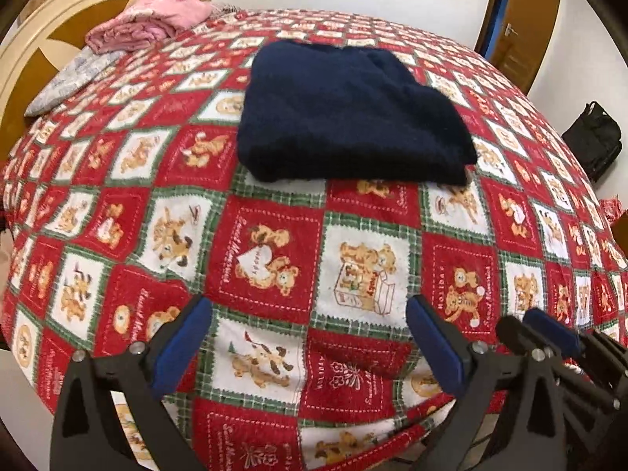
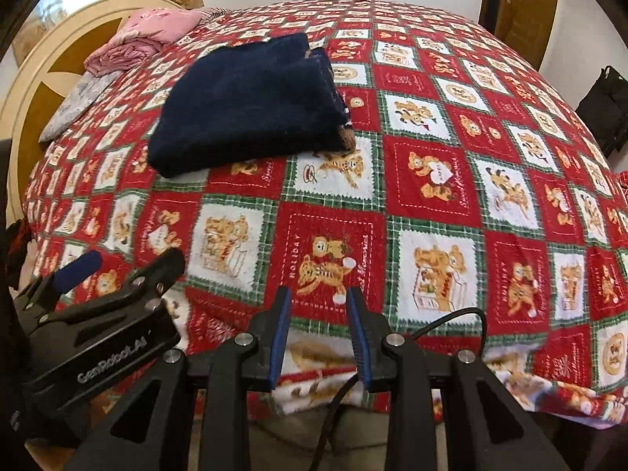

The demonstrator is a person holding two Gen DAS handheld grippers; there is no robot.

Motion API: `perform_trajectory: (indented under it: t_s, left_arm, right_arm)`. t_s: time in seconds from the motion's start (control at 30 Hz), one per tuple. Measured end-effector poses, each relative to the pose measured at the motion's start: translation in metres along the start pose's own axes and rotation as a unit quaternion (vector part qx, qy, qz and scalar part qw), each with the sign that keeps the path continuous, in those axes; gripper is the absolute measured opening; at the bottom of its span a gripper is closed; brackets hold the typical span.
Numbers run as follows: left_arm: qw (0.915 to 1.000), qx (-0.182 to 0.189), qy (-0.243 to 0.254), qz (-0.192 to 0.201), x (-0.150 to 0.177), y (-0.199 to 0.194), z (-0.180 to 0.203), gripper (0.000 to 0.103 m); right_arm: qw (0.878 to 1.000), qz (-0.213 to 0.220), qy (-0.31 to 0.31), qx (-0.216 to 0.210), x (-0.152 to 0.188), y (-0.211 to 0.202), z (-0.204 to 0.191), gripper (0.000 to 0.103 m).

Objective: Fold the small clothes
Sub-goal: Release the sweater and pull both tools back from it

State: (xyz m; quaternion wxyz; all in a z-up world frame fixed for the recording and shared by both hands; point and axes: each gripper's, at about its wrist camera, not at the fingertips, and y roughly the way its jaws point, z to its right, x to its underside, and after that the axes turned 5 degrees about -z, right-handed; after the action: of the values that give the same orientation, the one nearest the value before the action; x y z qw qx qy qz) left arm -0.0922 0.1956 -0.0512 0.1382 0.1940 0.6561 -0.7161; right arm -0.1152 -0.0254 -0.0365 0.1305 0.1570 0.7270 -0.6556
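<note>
navy garment (image 1: 349, 114), folded into a compact stack, lies on the bed (image 1: 274, 259) beyond both claws. left claw (image 1: 310, 337) is spread wide and empty; right claw (image 2: 318, 337), narrowly parted, pinches nothing, probably because the fold looks finished.

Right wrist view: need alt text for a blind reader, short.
A folded navy garment lies on a bed under a red, white and green teddy-bear quilt, apart from both grippers. The right gripper hangs over the near edge, jaws slightly apart and empty; the left gripper shows at lower left.
</note>
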Motion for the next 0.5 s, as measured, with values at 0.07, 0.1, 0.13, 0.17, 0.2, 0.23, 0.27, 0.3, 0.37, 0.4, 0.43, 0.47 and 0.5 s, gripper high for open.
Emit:
perform_trajectory:
  t_s: [0.07, 0.1, 0.13, 0.17, 0.2, 0.23, 0.27, 0.3, 0.37, 0.4, 0.43, 0.47, 0.5]
  left_arm:
    - [0.9996, -0.017, 0.007, 0.023, -0.001, -0.016, 0.004, 0.101]
    - [0.9988, -0.026, 0.01, 0.041, -0.001, -0.026, 0.005, 0.101]
    - [0.9974, -0.035, 0.012, 0.062, -0.002, -0.038, 0.007, 0.102]
    - [0.9951, -0.045, 0.011, 0.088, -0.002, -0.052, 0.007, 0.102]
    - [0.9919, -0.054, 0.009, 0.114, -0.002, -0.067, 0.007, 0.103]
    - [0.9894, -0.059, 0.006, 0.132, -0.002, -0.077, 0.006, 0.103]
    - [0.9857, -0.062, 0.001, 0.157, -0.001, -0.091, 0.004, 0.103]
    - [0.9825, -0.062, -0.005, 0.175, -0.001, -0.1, 0.002, 0.103]
    - [0.9758, -0.058, -0.021, 0.21, 0.002, -0.12, -0.003, 0.103]
    - [0.9731, -0.055, -0.026, 0.222, 0.004, -0.127, -0.005, 0.103]
    - [0.9696, -0.053, -0.03, 0.237, 0.006, -0.134, -0.007, 0.103]
    - [0.9665, -0.054, -0.033, 0.249, 0.008, -0.139, -0.008, 0.103]
    - [0.9627, -0.057, -0.037, 0.262, 0.01, -0.145, -0.009, 0.103]
  right_arm:
    - [1.0, 0.015, 0.008, -0.012, -0.004, -0.015, 0.001, 0.031]
    - [0.999, 0.037, 0.008, -0.02, -0.005, -0.026, 0.001, 0.031]
    - [0.998, 0.064, 0.006, -0.023, -0.005, -0.039, -0.002, 0.031]
    - [0.996, 0.091, 0.002, -0.024, -0.004, -0.051, -0.003, 0.031]
    - [0.992, 0.122, -0.005, -0.023, -0.002, -0.065, -0.005, 0.031]
    - [0.988, 0.152, -0.011, -0.021, 0.001, -0.077, -0.006, 0.031]
    - [0.983, 0.184, -0.018, -0.02, 0.005, -0.091, -0.008, 0.031]
    - [0.978, 0.207, -0.022, -0.019, 0.009, -0.1, -0.008, 0.031]
    - [0.965, 0.26, -0.027, -0.014, 0.017, -0.12, -0.008, 0.031]
    - [0.959, 0.283, -0.027, -0.01, 0.021, -0.128, -0.007, 0.031]
    - [0.951, 0.307, -0.024, -0.006, 0.025, -0.136, -0.006, 0.031]
    - [0.946, 0.323, -0.02, -0.005, 0.027, -0.142, -0.004, 0.032]
    - [0.938, 0.345, -0.01, -0.007, 0.031, -0.149, 0.001, 0.04]
